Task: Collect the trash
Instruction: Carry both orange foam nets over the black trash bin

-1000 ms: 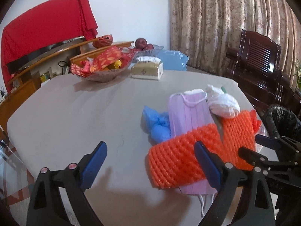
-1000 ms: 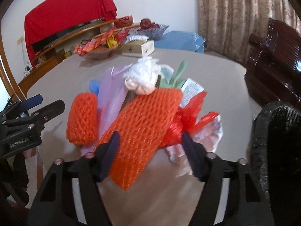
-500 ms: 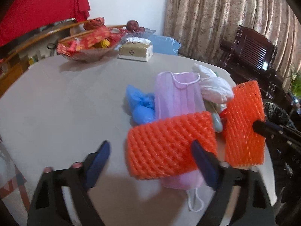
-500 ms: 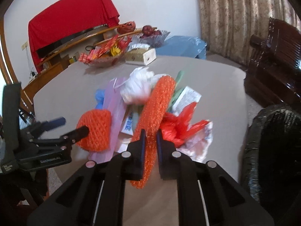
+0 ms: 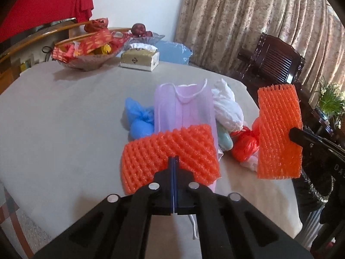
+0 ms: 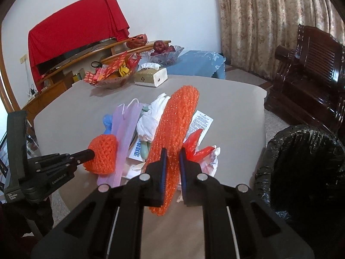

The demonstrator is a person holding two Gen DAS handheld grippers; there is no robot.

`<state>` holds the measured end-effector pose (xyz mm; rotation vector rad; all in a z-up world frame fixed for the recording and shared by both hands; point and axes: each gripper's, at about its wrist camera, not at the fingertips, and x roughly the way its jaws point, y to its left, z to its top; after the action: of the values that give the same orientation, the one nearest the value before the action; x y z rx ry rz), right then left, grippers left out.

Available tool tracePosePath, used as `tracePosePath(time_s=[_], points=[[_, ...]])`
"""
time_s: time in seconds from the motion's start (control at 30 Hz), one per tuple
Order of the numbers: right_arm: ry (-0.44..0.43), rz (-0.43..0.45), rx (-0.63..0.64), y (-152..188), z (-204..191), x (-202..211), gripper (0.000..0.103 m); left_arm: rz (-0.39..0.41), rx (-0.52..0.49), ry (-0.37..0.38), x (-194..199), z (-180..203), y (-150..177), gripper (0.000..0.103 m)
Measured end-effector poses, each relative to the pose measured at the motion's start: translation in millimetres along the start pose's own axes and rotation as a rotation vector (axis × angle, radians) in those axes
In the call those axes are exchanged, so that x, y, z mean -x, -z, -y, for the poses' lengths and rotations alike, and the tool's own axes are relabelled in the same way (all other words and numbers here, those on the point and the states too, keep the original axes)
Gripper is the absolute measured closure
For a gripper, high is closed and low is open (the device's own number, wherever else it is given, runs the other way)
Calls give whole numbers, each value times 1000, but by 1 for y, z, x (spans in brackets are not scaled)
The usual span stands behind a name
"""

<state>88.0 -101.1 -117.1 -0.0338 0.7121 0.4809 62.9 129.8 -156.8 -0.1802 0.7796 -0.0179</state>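
Observation:
A pile of trash lies on the grey table (image 5: 54, 116): a purple face mask (image 5: 185, 110), a blue bag (image 5: 139, 120), a white bag (image 5: 227, 110), a red bag (image 5: 244, 144). My left gripper (image 5: 173, 161) is shut on an orange foam net (image 5: 168, 157) at the pile's near edge; it also shows in the right wrist view (image 6: 102, 155). My right gripper (image 6: 171, 153) is shut on a second orange foam net (image 6: 175, 133), held lifted above the pile; it also shows in the left wrist view (image 5: 279, 136).
A bin lined with a black bag (image 6: 306, 172) stands off the table's right edge. A snack bowl (image 5: 86, 54), a tissue box (image 5: 140, 59) and a fruit bowl (image 6: 163, 51) sit at the far side. Dark wooden chairs (image 6: 310, 77) stand right.
My left gripper has shut on the near orange net. My right gripper shut on the other net and lifted it off the pile.

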Motion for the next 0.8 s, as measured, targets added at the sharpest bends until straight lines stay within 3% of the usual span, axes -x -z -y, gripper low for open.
tracePosePath(time_s=[0.1, 0.13, 0.17, 0.23, 0.3, 0.37, 0.5, 0.6, 0.63, 0.67, 0.7, 0.73, 0.77, 0.8], points=[[5, -6, 2, 3, 1, -1, 92, -7, 5, -7, -2, -3, 0, 103], [7, -10, 2, 4, 1, -1, 92, -24, 9, -12, -4, -5, 0, 94], [8, -15, 0, 5, 2, -2, 92, -32, 13, -25, -5, -6, 0, 68], [10, -26, -2, 7, 2, -5, 92, -24, 20, -57, -5, -7, 1, 37], [11, -36, 2, 8, 2, -9, 92, -20, 24, -44, -5, -7, 1, 31], [9, -45, 4, 9, 1, -12, 92, -29, 21, -55, -9, -8, 1, 18], [14, -62, 19, 12, -4, -18, 92, -60, 32, -39, -18, -9, 3, 11], [15, -76, 20, 14, -4, -21, 91, -89, 46, 1, -24, -10, 6, 12], [16, -78, 20, 15, -4, -22, 90, -85, 53, 17, -23, -10, 7, 23], [16, -79, 19, 15, -3, -22, 90, -83, 57, 32, -22, -10, 8, 41], [16, -79, 19, 15, -3, -22, 90, -83, 58, 36, -20, -10, 7, 49], [17, -76, 18, 15, -3, -21, 89, -77, 57, 32, -18, -9, 7, 66], [17, -74, 18, 15, -3, -21, 89, -71, 57, 37, -15, -9, 5, 73], [17, -71, 17, 14, -3, -20, 89, -62, 58, 38, -11, -10, 4, 73]])
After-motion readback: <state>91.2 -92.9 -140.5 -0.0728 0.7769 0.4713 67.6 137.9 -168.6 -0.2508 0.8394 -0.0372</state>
